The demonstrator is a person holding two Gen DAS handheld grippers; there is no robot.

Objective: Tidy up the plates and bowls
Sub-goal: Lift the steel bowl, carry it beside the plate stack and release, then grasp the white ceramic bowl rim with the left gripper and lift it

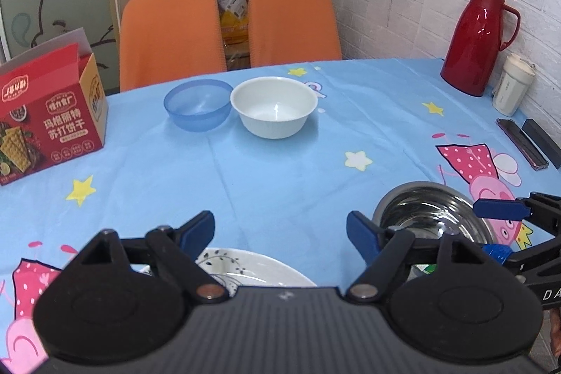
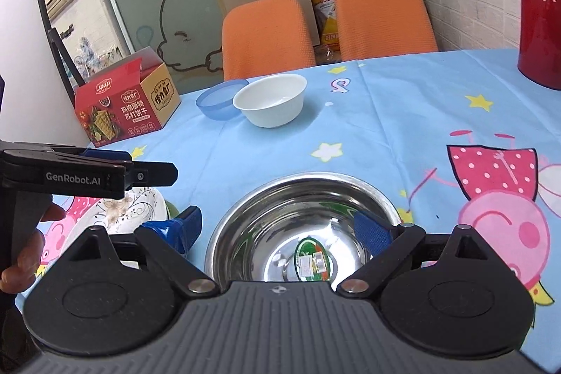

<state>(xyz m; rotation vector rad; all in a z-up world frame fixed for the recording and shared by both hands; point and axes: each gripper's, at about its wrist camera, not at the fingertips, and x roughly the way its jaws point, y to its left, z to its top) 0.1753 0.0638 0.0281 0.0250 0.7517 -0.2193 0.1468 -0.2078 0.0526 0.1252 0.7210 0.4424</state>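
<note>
The shiny stainless-steel bowl point(image 2: 305, 226) is sat on the near part of the surface point(image 1: 280, 170), which is covered by a light blue cartoon-pig tablecloth with yellow stars. Right beside it, to its left, a white plate with a dark floral pattern point(image 1: 245, 265) is laid flat.

The right hand-held gripper point(image 2: 287, 230) is seen roughly half open, with one blue pad outside the steel bowl's left rim and the other over its right inner wall. So the rim is straddled, but no squeeze on it can be made out, and whether a pad is actually touching can't be told.

The left hand-held gripper point(image 1: 280, 230) is also parted about halfway, and nothing is held between its pads. It's hung just above the far edge of the patterned plate, with the steel bowl just off its right finger. In the right wrist view it's gripped by a hand point(image 2: 24, 255) at the left edge.

Further back, a translucent blue plastic bowl point(image 1: 198, 104) and a white ceramic bowl point(image 1: 274, 107) are placed side by side, touching or nearly so, well apart from both grippers. A red cardboard cracker box point(image 1: 49, 121) is stood open at the left edge, and a red thermos jug point(image 1: 478, 37) with a small cream cup point(image 1: 512, 86) by the white brick wall on the right. Two orange chairs point(image 1: 171, 34) are tucked in behind the surface.
</note>
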